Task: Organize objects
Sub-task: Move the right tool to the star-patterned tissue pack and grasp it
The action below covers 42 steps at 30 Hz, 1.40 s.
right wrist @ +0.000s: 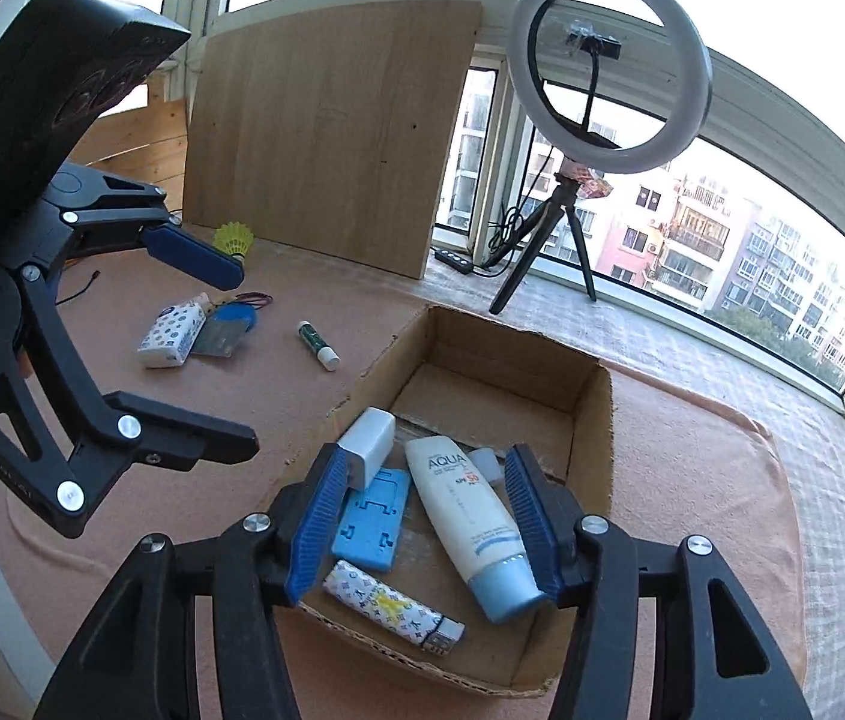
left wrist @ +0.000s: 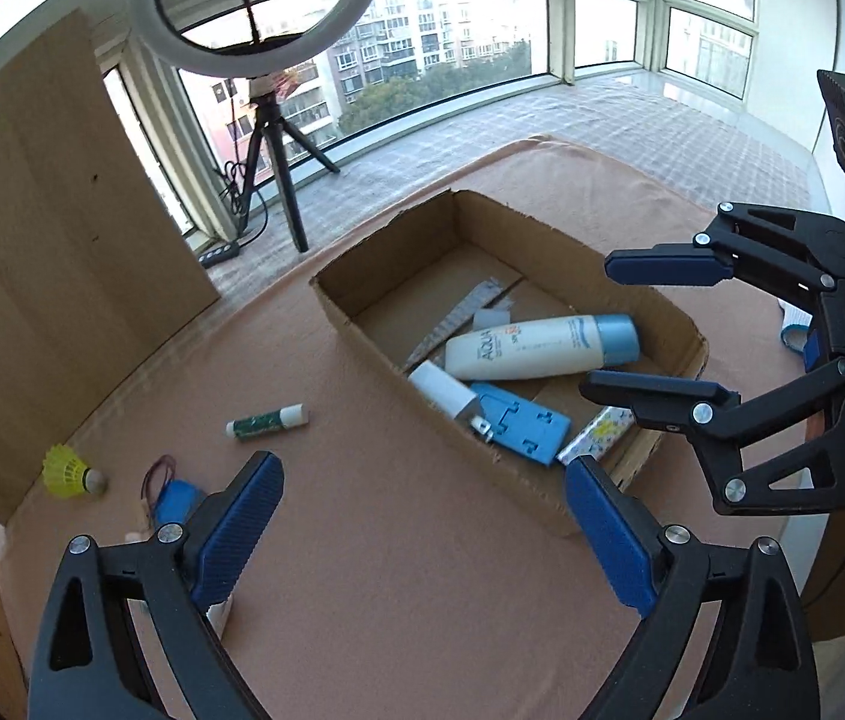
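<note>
An open cardboard box [left wrist: 362, 324] [right wrist: 596, 438] stands on a pink cloth. Inside lie a white AQUA bottle [left wrist: 530, 348] [right wrist: 458, 510], a white charger [left wrist: 443, 393] [right wrist: 368, 438], a blue phone stand [left wrist: 518, 420] [right wrist: 371, 522] and a patterned lighter [left wrist: 593, 435] [right wrist: 386, 606]. My right gripper [right wrist: 425, 462] [left wrist: 599, 324] hangs open over the box; the bottle lies between its fingers, apart from the pads. My left gripper [left wrist: 422, 474] [right wrist: 242, 360] is wide open and empty, left of the box. On the cloth lie a green stick [left wrist: 266, 420] [right wrist: 317, 345] and a yellow shuttlecock [left wrist: 65, 471] [right wrist: 233, 237].
A tissue pack [right wrist: 173, 336] and a blue round item with wires [right wrist: 236, 318] [left wrist: 176, 501] lie left of the box. A wooden board [left wrist: 62, 228] [right wrist: 326, 138] stands behind them. A ring light on a tripod [left wrist: 254, 6] [right wrist: 608, 66] stands by the windows.
</note>
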### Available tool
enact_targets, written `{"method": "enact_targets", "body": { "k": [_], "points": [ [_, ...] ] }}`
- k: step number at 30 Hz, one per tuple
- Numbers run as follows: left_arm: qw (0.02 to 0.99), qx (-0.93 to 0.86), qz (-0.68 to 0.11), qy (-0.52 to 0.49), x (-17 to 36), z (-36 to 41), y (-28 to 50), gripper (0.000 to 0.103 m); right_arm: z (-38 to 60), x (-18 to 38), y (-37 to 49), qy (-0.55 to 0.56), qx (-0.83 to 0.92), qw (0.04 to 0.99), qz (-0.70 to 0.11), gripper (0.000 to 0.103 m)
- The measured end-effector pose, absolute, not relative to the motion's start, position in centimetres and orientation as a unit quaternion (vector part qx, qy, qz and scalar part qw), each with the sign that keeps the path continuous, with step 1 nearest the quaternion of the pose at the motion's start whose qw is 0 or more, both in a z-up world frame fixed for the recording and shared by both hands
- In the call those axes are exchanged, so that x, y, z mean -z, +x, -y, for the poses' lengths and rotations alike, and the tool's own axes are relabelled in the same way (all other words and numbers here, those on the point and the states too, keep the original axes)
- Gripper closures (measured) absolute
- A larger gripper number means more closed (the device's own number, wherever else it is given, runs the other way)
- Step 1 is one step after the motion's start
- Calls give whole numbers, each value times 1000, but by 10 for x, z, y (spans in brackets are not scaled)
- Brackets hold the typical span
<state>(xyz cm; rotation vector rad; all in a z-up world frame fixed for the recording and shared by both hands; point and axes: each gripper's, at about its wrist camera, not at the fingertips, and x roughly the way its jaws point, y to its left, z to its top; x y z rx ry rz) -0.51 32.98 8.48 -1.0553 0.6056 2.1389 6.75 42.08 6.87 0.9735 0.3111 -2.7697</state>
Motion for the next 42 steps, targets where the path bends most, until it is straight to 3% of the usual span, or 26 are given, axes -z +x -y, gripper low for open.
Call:
{"method": "enact_targets", "body": {
  "k": [10,20,32,34,38,42],
  "points": [
    [248,-850,-150,-440,-64,-154,9,4,-281,-45,24,370,904,158,-145,37],
    [156,-870,-79,-462,-48,0,38,3,-173,8,-35,430,872,178,-151,37],
    [106,-876,-55,-467,-53,58,55,2,-147,24,-69,444,864,156,-179,38],
    [107,-875,-55,-468,-52,58,56,2,-147,23,-70,446,864,157,-175,54],
    [118,-875,-52,-467,-45,52,49,2,-149,20,-61,451,857,190,-164,54],
    [145,-874,-57,-460,-34,43,44,2,-139,20,-32,459,823,282,-183,54]
  ]
}}
